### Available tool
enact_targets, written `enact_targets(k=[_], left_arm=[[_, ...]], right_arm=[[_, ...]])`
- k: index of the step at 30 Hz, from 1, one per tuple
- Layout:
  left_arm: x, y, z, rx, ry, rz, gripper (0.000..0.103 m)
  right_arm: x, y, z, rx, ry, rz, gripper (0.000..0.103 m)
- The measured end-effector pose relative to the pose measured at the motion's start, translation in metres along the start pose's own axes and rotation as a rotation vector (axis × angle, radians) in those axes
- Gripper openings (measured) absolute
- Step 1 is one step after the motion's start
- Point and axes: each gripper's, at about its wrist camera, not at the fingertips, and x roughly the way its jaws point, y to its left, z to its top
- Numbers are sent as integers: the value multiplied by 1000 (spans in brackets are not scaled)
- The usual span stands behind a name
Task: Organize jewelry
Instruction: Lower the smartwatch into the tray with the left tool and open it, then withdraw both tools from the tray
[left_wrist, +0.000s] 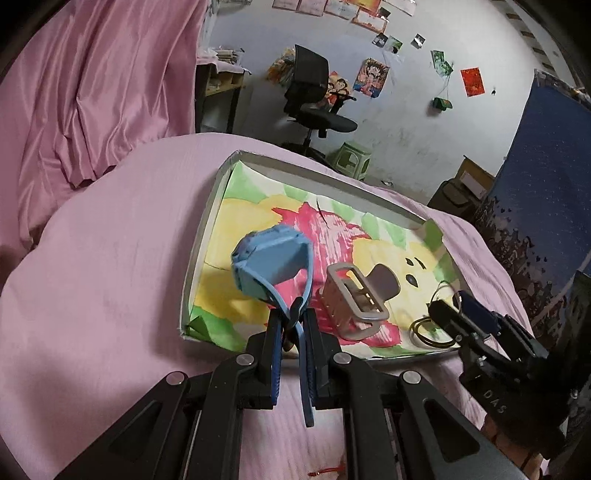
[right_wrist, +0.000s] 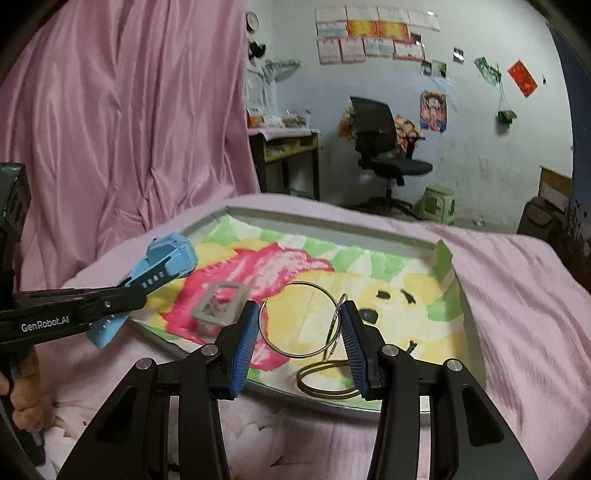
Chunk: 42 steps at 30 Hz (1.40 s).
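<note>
Right wrist view: right gripper (right_wrist: 299, 325) clamps a silver bangle (right_wrist: 301, 319) over the tray's (right_wrist: 474, 332) near edge; left gripper (left_wrist: 293, 317) pinches the blue watch (left_wrist: 266, 264) strap above the tray's left edge; hair claw (right_wrist: 218, 306) and gold bangles (right_wrist: 325, 380) already lie inside, both carried pieces not yet down

The left gripper (left_wrist: 291, 317) is pointing downward, its fingers (left_wrist: 274, 343) pinching a watch strap (left_wrist: 301, 354). The right gripper (right_wrist: 299, 328) is holding a ring (right_wrist: 300, 319) between its half-spread fingers (right_wrist: 243, 343). A hand (right_wrist: 26, 387) is gripping the left handle.
</note>
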Motion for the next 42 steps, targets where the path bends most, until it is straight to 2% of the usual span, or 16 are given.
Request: enact_targets(k=[8, 16, 18, 20, 22, 27, 29, 33, 36, 37, 39, 42], left_arm=[[3, -2, 2, 26, 35, 0, 14], [0, -8, -3, 70, 16, 14, 18], [-3, -9, -4, 77, 6, 5, 24], [-8, -10, -6, 88, -11, 4, 41], [-14, -13, -8, 101, -37, 15, 56], [-25, -13, -12, 99, -73, 37, 59], [-32, -11, -15, 87, -95, 42, 66], [-48, -11, -19, 74, -158, 54, 77], [-63, -14, -24, 72, -220, 71, 89], [-68, -15, -27, 74, -241, 76, 93], [-78, -17, -31, 84, -278, 79, 95], [-89, -22, -37, 100, -311, 88, 99]], right_arm=[[18, -4, -8, 17, 114, -23, 40], [25, -11, -12, 59, 150, -4, 41], [25, -11, -13, 60, 151, 0, 41], [24, -11, -13, 62, 147, 4, 41], [21, -11, -13, 65, 137, 4, 44], [7, -14, -11, 81, 87, 3, 49], [0, -15, -11, 86, 59, 0, 52], [-20, -16, -10, 92, -22, -10, 67], [-35, -17, -9, 96, -76, -11, 76], [-42, -18, -9, 102, -102, -13, 81], [-51, -19, -10, 114, -133, -12, 90], [-66, -20, -13, 132, -172, -8, 92]])
